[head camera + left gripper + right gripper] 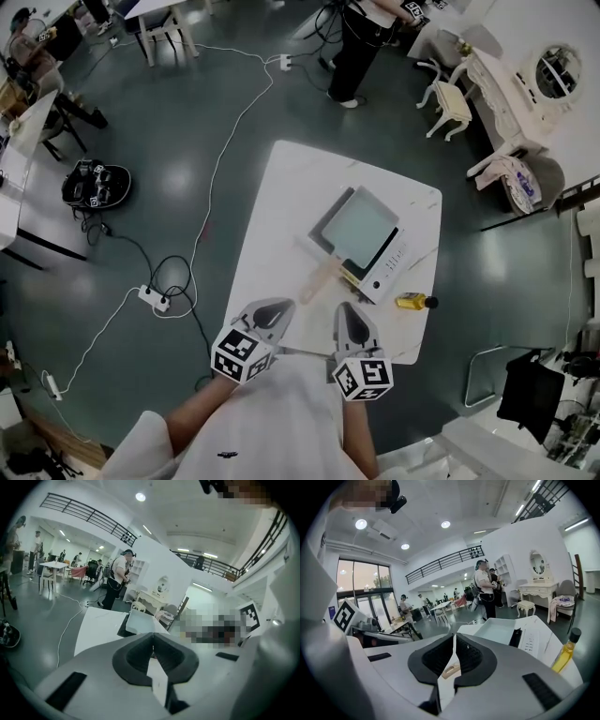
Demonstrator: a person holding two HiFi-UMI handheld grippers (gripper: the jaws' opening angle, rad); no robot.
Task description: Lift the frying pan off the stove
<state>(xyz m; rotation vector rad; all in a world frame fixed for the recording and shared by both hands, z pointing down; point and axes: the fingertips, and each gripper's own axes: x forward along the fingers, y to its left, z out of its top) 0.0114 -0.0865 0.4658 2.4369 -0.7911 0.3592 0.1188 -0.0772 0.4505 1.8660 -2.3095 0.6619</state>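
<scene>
My left claw and right claw are both closed, empty. The square grey frying pan sits on the white stove.

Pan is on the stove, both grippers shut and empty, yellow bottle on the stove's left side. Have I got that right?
Not quite. The yellow bottle is on the right side of the stove, as the head view shows. The rest holds: the frying pan sits on the stove, and the left gripper and right gripper are shut and empty.

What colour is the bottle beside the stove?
Small bottle: yellow, with a black cap; shows best in the right gripper view.
</scene>
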